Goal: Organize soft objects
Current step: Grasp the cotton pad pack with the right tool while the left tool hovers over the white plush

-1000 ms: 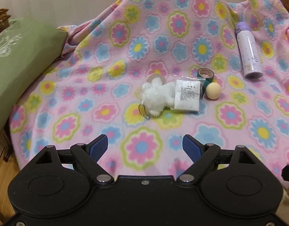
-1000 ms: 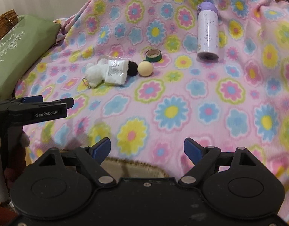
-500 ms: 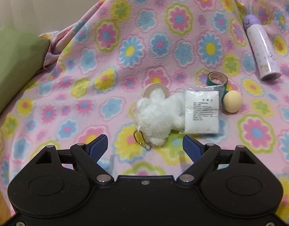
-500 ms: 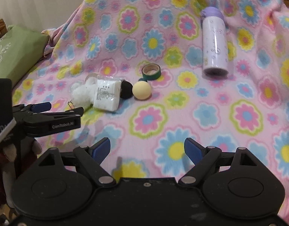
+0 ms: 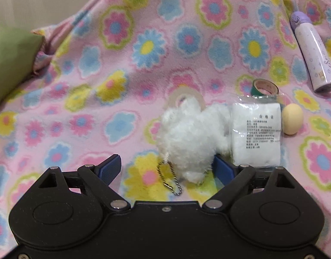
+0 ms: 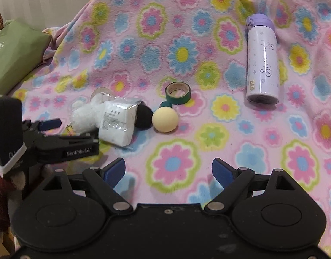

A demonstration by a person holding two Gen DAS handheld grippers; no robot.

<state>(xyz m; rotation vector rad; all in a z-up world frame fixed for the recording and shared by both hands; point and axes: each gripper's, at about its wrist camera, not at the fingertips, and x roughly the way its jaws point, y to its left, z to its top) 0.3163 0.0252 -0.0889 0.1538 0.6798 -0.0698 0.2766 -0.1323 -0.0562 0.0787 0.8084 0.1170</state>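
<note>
1. Left gripper (image 5: 166,168), in the left wrist view, stands wide open and holds nothing; its right finger is hidden partly behind the white plush toy (image 5: 191,133), its left finger stands apart from the toy over the blanket (image 5: 122,49); the toy lies near the middle of the blanket, touching the white packet (image 5: 256,133) on its right.
2. I judge the step is to grasp the toy; better to move a little forward, so both pads take the fluffy body and not the ball chain (image 5: 172,182), and to keep the packet out of the jaws.
3. Right gripper (image 6: 168,170), in the right wrist view, is also wide open and empty, over bare blanket, well apart from the toy (image 6: 85,116); the cream ball (image 6: 165,119), black ball (image 6: 144,116), green tape roll (image 6: 178,92) and purple bottle (image 6: 262,60) lie to the right of the packet; it should wait clear of the left gripper (image 6: 64,138).
</note>
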